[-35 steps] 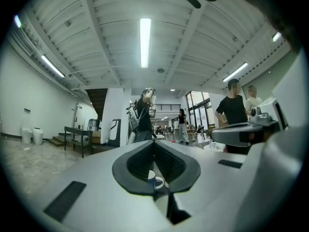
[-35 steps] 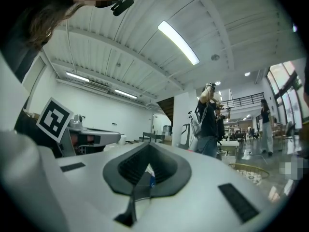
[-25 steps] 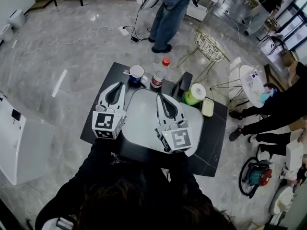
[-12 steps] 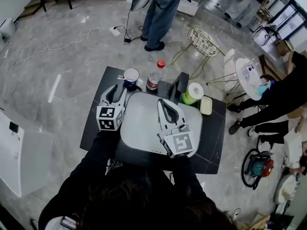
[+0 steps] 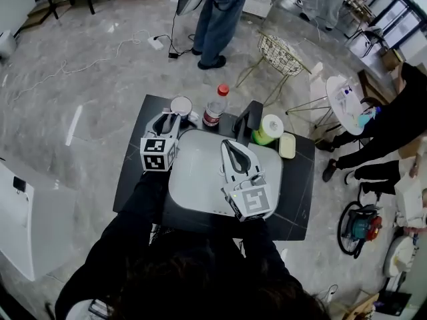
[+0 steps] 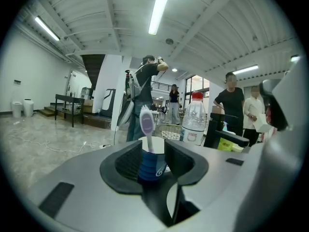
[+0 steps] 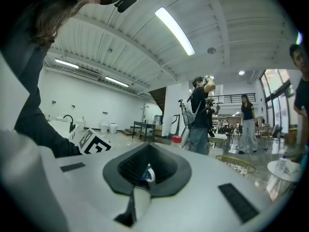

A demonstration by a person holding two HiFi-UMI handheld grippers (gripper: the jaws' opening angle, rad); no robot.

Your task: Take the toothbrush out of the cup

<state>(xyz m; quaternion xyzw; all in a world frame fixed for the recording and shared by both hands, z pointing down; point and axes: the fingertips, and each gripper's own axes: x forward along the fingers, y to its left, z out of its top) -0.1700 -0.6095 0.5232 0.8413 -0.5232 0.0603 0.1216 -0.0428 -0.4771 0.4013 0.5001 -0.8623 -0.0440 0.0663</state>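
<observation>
A blue and white cup point(image 5: 181, 105) stands at the far left of the black table point(image 5: 131, 176), with a white and purple toothbrush point(image 6: 147, 122) upright in it. My left gripper point(image 5: 167, 121) is open and points at the cup from the near side. In the left gripper view the cup point(image 6: 153, 161) shows in the gap between the two jaws of that gripper point(image 6: 155, 154), with no pad touching it. My right gripper point(image 5: 233, 153) is shut and empty over the white tray point(image 5: 197, 185). In the right gripper view that gripper point(image 7: 147, 172) aims towards the cup.
A clear bottle with a red cap point(image 5: 215, 109) stands just right of the cup. Further right are a black stand point(image 5: 249, 120), a green and yellow roll point(image 5: 270, 131) and a small pale box point(image 5: 287, 147). A person point(image 5: 217, 19) and a wire chair point(image 5: 280, 55) are beyond the table.
My left gripper was shut a second ago and now stands open. It has moved forward and down towards the cup. The right gripper has stayed over the tray.
</observation>
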